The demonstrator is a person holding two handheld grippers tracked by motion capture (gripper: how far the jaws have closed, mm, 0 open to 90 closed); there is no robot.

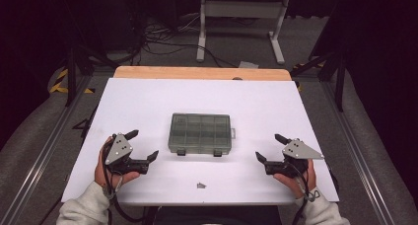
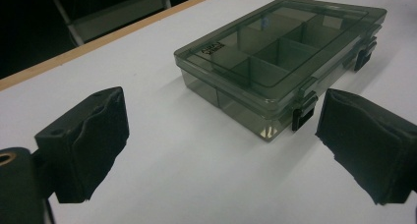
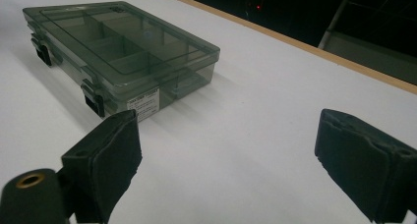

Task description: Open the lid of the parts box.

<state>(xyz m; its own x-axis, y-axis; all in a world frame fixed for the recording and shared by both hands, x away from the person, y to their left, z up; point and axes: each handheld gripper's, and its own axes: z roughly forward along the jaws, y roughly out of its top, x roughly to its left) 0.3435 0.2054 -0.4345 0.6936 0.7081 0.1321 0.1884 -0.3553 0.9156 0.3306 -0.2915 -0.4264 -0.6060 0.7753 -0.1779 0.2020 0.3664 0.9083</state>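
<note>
- The table (image 1: 148, 106), covered in white, carries everything; its wooden far edge shows behind the box.
- The box (image 1: 200, 133), a shut, smoky see-through plastic case with dividers inside, lies flat at the middle of the table, its two black latches (image 1: 198, 152) facing the person.
- It looks stiff, light and smooth-sided, so likely slippery; a hold across its short ends, or at the latches to open it, seems best.
- The left tool (image 1: 144, 145) rests left of the box, jaws spread wide, holding nothing.
- The right tool (image 1: 269, 147) rests right of the box, likewise spread and empty.
- A small dark scrap (image 1: 200, 185) lies nearer the person than the box; too small to identify.
- Whether the box's compartments hold anything is hard to tell.
</note>
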